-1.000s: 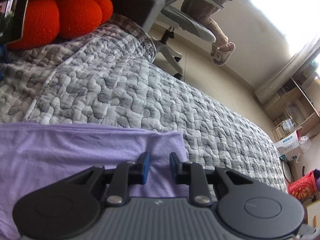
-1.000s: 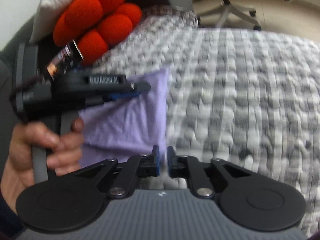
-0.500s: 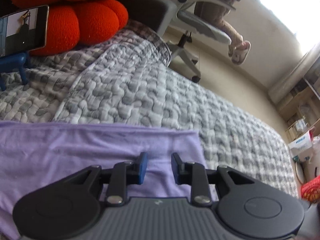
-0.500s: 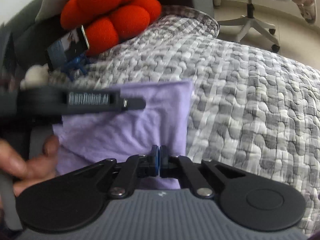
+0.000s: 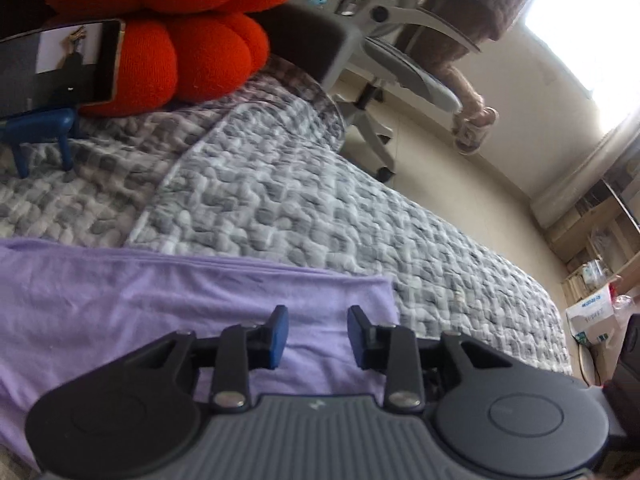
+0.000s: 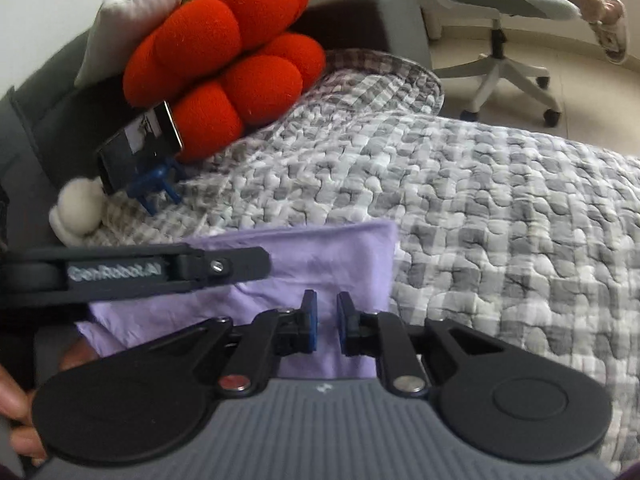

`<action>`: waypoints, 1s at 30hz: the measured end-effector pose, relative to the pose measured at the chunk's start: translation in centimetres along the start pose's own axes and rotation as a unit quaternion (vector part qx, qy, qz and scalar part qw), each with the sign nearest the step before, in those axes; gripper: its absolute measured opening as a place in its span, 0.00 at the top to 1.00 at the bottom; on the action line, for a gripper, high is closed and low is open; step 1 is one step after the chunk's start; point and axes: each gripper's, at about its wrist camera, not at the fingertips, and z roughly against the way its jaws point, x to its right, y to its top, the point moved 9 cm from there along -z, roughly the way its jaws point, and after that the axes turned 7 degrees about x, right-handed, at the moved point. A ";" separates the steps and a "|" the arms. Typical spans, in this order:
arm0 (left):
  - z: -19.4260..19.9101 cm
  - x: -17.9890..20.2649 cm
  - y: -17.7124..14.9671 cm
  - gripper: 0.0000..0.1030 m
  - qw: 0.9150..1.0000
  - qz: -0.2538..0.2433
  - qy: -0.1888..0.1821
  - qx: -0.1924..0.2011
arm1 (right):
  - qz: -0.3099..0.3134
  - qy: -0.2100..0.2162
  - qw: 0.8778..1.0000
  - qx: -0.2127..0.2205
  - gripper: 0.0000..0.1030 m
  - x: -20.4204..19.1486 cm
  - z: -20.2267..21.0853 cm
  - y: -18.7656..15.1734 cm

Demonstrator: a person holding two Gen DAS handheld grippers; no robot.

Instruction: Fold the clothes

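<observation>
A lilac garment [image 5: 120, 304] lies folded flat on the grey quilted bedspread [image 5: 304, 208], its right edge straight and its far corner square. My left gripper [image 5: 317, 334] hovers over that right end. Its jaws are opening, with only flat cloth showing beneath the gap. In the right wrist view the same garment [image 6: 320, 256] sits below my right gripper [image 6: 326, 320], whose blue pads [image 6: 310, 320] stand a narrow gap apart and are opening, pinching nothing. The left gripper [image 6: 260, 264] reaches in from the left, just above the cloth. A hand [image 6: 16, 412] holds it.
A red knotted cushion [image 6: 224, 60] leans at the head of the bed. In front of it, a phone [image 6: 140, 140] rests on a blue stand beside a white plush [image 6: 78, 208]. An office chair [image 5: 384, 60] holds a seated person with a slippered foot [image 5: 474, 128]. Shelves [image 5: 600, 240] stand far right.
The left jaws have spread wider. The right jaws closed half a second ago and have parted again. Both views have shifted, so more of the garment's right end shows.
</observation>
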 end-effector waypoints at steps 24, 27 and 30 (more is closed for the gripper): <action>-1.4 -2.1 -0.5 0.67 0.998 0.042 0.005 -0.038 | 0.002 -0.048 0.997 0.064 0.68 3.4 -2.8 4.6; -1.3 -2.8 -0.3 0.67 0.996 0.077 -0.008 -0.042 | -0.047 -0.029 0.997 0.051 0.65 4.2 -1.2 4.6; -1.2 -3.2 -0.2 0.67 0.994 0.099 -0.016 -0.044 | -0.079 0.001 0.997 0.012 0.56 4.1 0.2 3.3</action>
